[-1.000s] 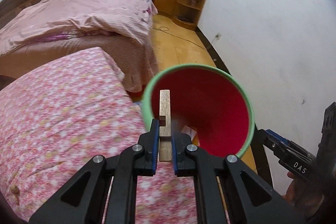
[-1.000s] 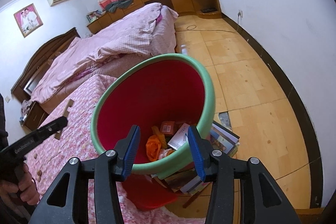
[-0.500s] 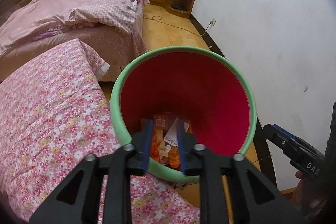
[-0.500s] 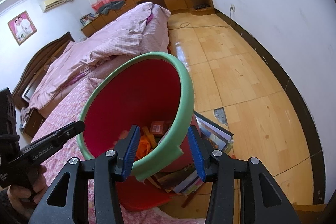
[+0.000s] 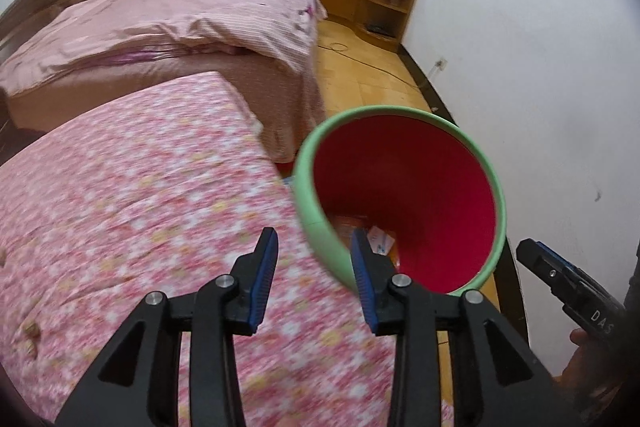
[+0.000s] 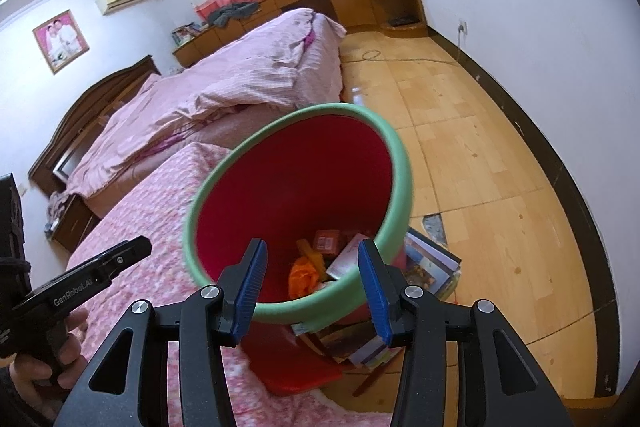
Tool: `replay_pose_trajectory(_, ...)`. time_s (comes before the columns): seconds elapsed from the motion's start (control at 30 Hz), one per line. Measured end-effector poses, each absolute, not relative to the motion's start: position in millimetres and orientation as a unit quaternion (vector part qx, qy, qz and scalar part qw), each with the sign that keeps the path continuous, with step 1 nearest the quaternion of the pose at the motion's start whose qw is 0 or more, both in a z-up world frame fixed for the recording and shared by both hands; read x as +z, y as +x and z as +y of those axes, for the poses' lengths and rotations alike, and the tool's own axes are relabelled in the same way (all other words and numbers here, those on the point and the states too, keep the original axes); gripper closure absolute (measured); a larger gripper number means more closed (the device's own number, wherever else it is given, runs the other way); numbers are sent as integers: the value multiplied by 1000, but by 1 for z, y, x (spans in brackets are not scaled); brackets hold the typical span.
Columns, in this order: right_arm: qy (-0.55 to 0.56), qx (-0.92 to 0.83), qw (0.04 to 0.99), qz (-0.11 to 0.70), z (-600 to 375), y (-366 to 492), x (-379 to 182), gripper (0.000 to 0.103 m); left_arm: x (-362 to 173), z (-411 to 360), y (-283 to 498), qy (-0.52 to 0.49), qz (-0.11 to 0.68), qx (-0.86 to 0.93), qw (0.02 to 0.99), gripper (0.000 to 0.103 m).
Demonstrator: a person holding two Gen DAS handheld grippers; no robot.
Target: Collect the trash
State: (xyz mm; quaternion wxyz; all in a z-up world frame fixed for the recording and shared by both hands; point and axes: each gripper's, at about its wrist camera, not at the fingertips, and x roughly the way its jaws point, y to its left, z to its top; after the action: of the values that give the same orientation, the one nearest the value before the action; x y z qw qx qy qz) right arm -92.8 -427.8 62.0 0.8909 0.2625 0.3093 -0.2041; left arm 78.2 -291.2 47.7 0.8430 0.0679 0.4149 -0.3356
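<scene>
Both hand-held grippers gape empty: the left (image 5: pixel 314 281) has the bin (image 5: pixel 316 195) at 1 o'clock, the right (image 6: pixel 314 287) straddles its near rim, closer.

Floral quilt and wooden floor, with what we found on them

We saw a pink floral quilt (image 5: pixel 132 211) spread over the near bed, with a few small brown bits (image 5: pixel 30 337) lying near its left edge. Beside it, on the wooden floor (image 6: pixel 492 163), a red bin with a green rim (image 6: pixel 394 163) stood against a stack of books (image 6: pixel 430 267), and a thin cable (image 6: pixel 400 58) trailed across the boards farther off.
</scene>
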Motion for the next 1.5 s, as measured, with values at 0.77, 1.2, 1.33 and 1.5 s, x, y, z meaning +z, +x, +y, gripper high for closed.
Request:
replay_pose_trajectory(0.77, 165, -104, 938, 285, -282, -78, 106, 38, 95, -119, 30, 4, 358, -202, 912, 62)
replay_pose_trajectory(1.2, 132, -69, 950, 276, -237, -86, 112, 38, 103, -67, 0, -5, 332, -138, 933, 62)
replay_pose_trajectory(1.33, 124, -59, 952, 273, -228, -88, 113, 38, 104, -57, -7, -5, 325, -121, 938, 62)
replay_pose_trajectory(1.5, 116, -54, 954, 270, -222, -89, 115, 38, 106, -49, -12, -7, 317, -112, 942, 62)
